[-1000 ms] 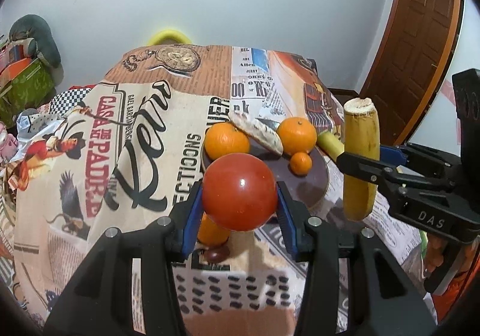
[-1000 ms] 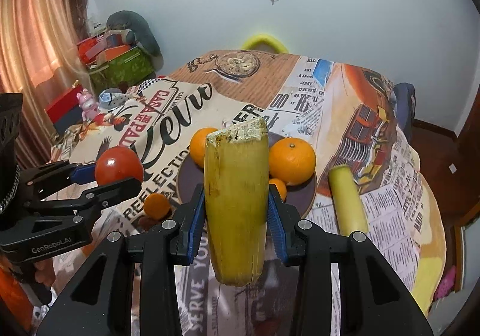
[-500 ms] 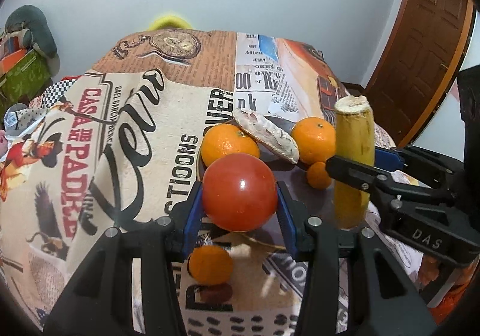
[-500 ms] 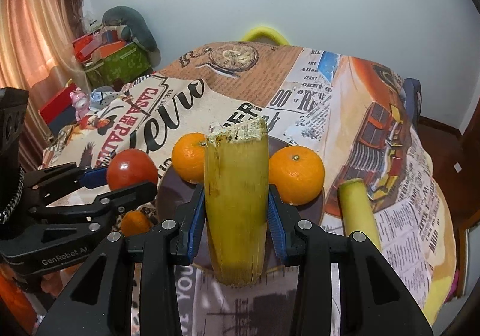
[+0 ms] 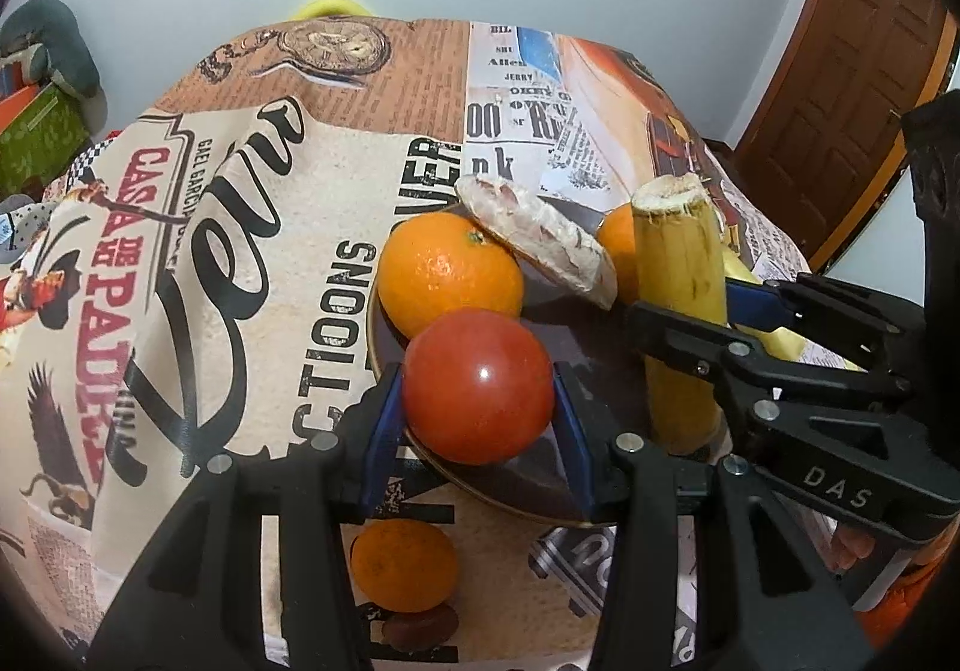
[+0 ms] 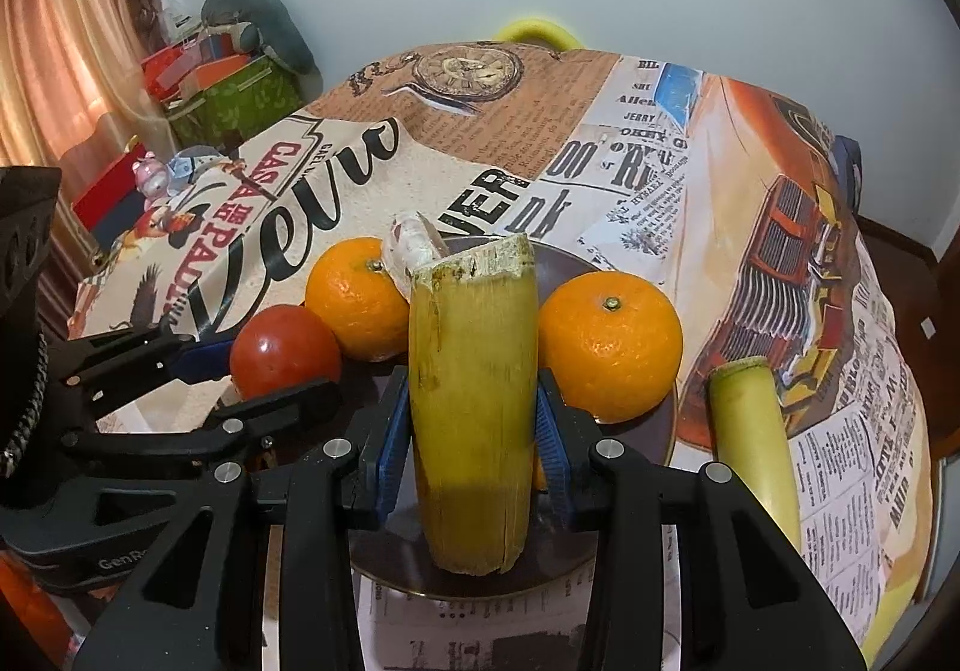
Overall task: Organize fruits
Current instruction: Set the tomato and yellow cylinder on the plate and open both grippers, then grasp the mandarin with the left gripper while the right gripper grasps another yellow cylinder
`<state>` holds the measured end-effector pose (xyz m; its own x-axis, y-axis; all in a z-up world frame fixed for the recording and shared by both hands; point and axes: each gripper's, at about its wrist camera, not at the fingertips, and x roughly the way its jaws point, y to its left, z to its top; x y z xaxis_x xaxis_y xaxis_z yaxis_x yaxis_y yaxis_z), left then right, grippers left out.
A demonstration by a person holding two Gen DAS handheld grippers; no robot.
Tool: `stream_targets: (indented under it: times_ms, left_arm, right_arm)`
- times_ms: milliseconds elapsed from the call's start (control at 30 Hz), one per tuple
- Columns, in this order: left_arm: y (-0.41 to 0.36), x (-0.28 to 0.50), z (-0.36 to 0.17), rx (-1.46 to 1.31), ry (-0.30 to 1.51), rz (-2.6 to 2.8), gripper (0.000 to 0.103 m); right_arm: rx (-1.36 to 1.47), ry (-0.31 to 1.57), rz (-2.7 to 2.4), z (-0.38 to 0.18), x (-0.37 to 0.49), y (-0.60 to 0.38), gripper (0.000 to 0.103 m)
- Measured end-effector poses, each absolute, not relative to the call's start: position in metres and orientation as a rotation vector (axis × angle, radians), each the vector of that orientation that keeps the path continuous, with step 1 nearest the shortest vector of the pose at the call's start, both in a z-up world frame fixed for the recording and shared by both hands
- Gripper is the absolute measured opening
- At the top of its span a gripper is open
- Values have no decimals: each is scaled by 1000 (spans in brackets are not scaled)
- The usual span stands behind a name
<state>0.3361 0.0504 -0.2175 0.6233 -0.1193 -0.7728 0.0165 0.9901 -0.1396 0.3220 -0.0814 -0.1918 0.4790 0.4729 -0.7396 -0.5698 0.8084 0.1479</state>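
My left gripper (image 5: 478, 398) is shut on a red tomato (image 5: 478, 386) and holds it over the near rim of the dark plate (image 5: 516, 482). My right gripper (image 6: 471, 422) is shut on an upright yellow cane piece (image 6: 472, 401) over the plate (image 6: 663, 437). The plate holds two oranges (image 6: 609, 347) (image 6: 354, 296) and a pale cut slice (image 5: 534, 239). The right gripper with the cane (image 5: 681, 311) shows at the right of the left wrist view. The left gripper with the tomato (image 6: 285, 350) shows at the left of the right wrist view.
A small orange (image 5: 403, 563) and a brown fruit (image 5: 420, 626) lie on the printed tablecloth (image 5: 252, 227) in front of the plate. A second pale green cane piece (image 6: 753, 443) lies right of the plate. Boxes (image 6: 234, 89) stand left of the table, a door (image 5: 852, 71) right.
Both grippers have moved forward and down toward the plate with their loads. The tomato now hangs over the plate's near rim and the cane stands over the plate.
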Motion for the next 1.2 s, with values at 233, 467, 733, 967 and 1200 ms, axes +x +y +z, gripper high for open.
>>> stream_targets:
  times_ms: [233,467,733,967,1200]
  left_arm:
    - [50,334,-213,-117,880,-62,62]
    - [58,320,-190,-118,831,-41,62]
    - [84,296,-175,-118,815,-1,62]
    - [92,280,-191,-102,869,21,62]
    - [89,274,-215,-119,918,12,62]
  right_arm:
    - [-119,833,637,-183,323,-85,36]
    - [-134,789,608,-164,312,-98,36]
    - [-148,779,544,-155,303,-129,36]
    - [-168,813,461,-166,303,-162,37]
    - [-163,888,396,-191,312,-191,37]
